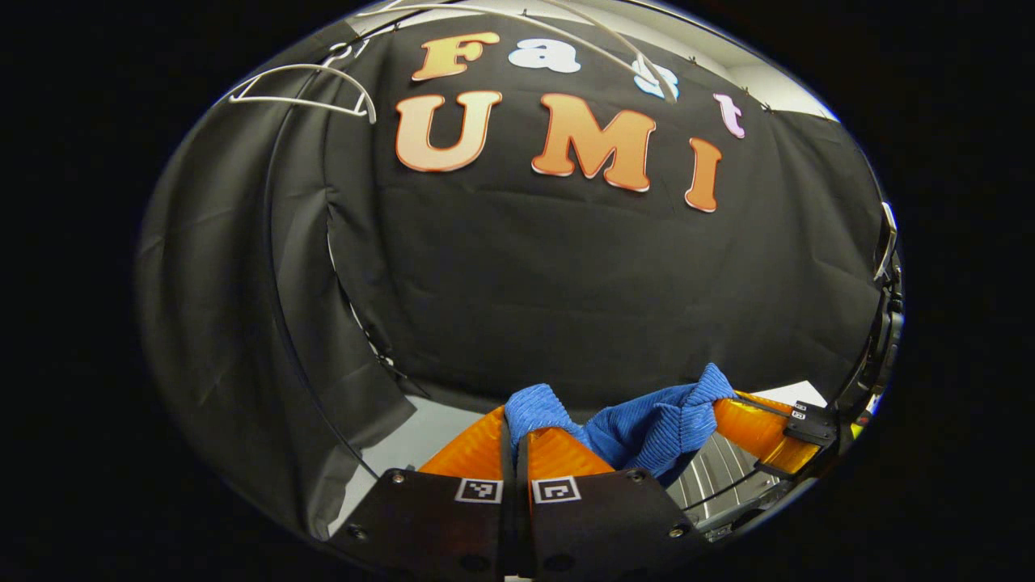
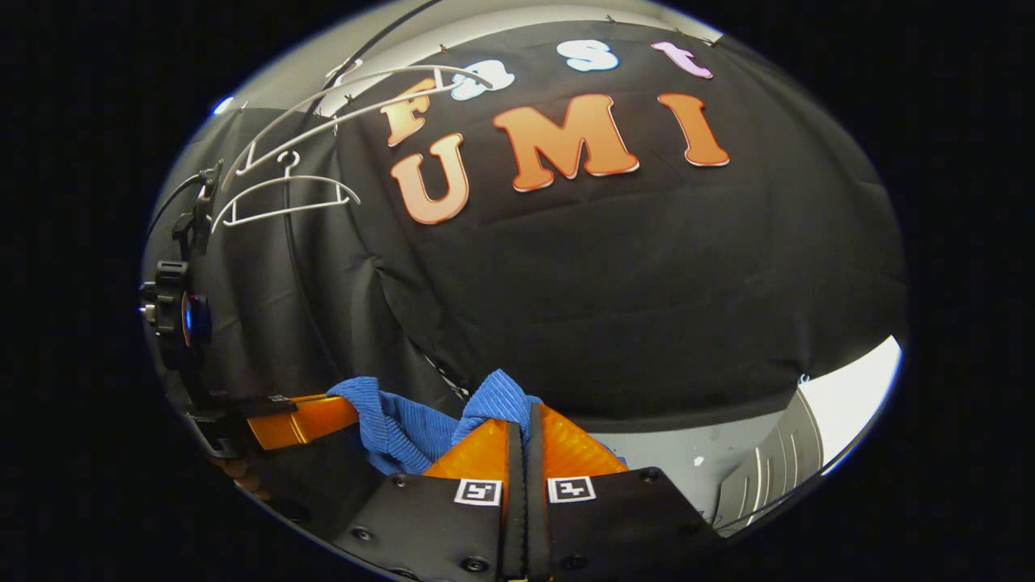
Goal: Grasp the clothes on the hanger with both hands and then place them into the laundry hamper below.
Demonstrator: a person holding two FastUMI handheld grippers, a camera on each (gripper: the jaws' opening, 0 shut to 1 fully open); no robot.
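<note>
Left gripper (image 1: 517, 432): nearest in the left gripper view, fingers pressed together on a bunched corner of the blue garment (image 1: 647, 432); the cloth pokes up past the tips.
Right gripper (image 2: 525, 424): nearest in the right gripper view, fingers likewise clamped together on the garment's other corner, a tuft standing above the tips.
Blue garment: a ribbed blue cloth slung between the two grippers and sagging a little in the middle; held at both ends, likely so it stays spread and under control on the way down.
Other tool seen: each view catches the opposite gripper just beyond the cloth, at the right edge in the left view, at the left edge in the right.
Slatted object (image 1: 716, 473): pale ribbed sides low and to the right, just past the cloth; probably the laundry hamper, though too little shows to be sure.
Hanger (image 2: 283, 198): white, bare, up at the far left against the booth's wall, well apart from the garment.
Stage: cloth looks off the hanger; lowering and release remain.
</note>
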